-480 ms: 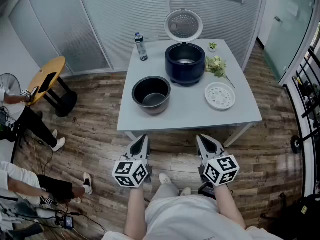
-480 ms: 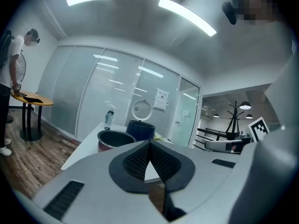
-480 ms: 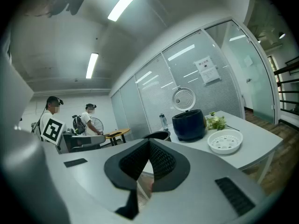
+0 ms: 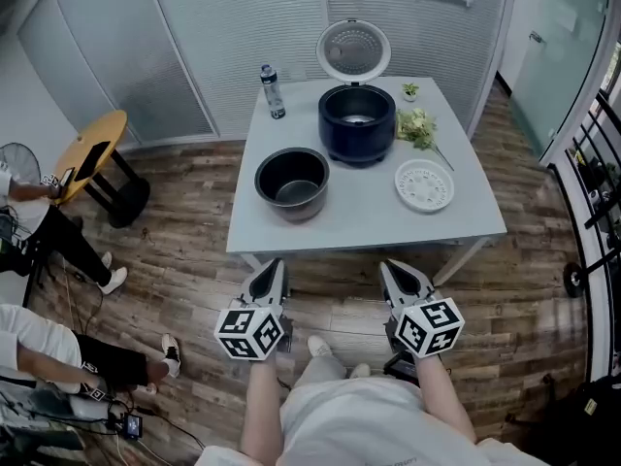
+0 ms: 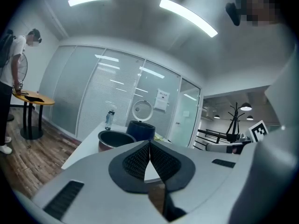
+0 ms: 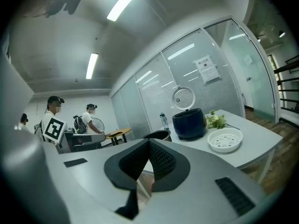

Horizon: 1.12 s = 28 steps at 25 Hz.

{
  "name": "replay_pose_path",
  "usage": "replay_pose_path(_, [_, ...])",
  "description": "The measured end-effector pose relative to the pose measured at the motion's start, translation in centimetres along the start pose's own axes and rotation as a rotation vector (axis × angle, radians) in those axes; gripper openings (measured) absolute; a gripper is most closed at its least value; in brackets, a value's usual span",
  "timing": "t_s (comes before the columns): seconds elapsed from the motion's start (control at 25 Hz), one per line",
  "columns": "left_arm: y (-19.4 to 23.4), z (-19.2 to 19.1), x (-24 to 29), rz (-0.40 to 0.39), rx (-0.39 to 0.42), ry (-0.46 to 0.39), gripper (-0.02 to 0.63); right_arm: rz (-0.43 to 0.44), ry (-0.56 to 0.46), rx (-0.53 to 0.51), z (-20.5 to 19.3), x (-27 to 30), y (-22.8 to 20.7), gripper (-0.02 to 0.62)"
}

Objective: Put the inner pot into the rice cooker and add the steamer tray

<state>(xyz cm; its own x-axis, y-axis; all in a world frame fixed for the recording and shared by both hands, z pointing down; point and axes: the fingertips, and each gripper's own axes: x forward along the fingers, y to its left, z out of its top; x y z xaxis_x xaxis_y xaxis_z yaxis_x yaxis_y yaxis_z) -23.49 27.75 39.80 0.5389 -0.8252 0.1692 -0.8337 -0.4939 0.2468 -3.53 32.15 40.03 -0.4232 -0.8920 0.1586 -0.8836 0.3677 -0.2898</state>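
The left gripper (image 4: 276, 264) and right gripper (image 4: 391, 267) had their fingers shut, empty. The inner pot (image 4: 292, 183) looked hard, heavy and slippery (shiny metal); its rim seemed best to grab.

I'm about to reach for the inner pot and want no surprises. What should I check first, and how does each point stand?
1. Rice cooker with its lid up: ok.
2. Inner pot upright, empty, standing apart from the cooker on the table: ok.
3. Steamer tray lying free, right of the pot: ok.
4. Water bottle outside the pot-to-cooker path: ok.
5. Left gripper open for a grasp: not ok, shut and empty.
6. Right gripper open for a grasp: not ok, shut and empty.
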Motion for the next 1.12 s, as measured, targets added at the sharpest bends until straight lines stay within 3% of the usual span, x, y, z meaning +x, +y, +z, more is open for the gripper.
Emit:
replay_pose_path(0.08, [-0.8, 0.1, 0.0, -0.051, -0.004, -0.004, 0.025, 0.066, 0.014, 0.007, -0.2, 0.0, 0.8, 0.019])
replay_pose_path(0.12, [-1.3, 0.1, 0.2, -0.078, -0.001, -0.002, 0.170, 0.092, 0.028, 0.002, -0.3, 0.1, 1.2, 0.119])
replay_pose_path(0.16, [-1.6, 0.2, 0.4, -0.092, 0.004, 0.002, 0.241, 0.101, 0.038, -0.005, -0.3, 0.2, 1.4, 0.207])
replay_pose_path(0.36, [-1.7, -0.1, 0.6, -0.053, 0.043, 0.030, 0.250, 0.082, 0.053, 0.009, -0.4, 0.4, 0.8, 0.207])
replay_pose_path(0.68, [1.3, -1.0, 2.3, 0.000, 0.000, 0.075, 0.249, 0.081, 0.085, 0.058, -0.6, 3.0, -0.9, 0.207])
replay_pose_path(1.12, [11.3, -0.3, 12.0, 0.090, -0.092, 0.094, 0.249, 0.144, 0.200, 0.102, -0.8, 16.7, -4.4, 0.207])
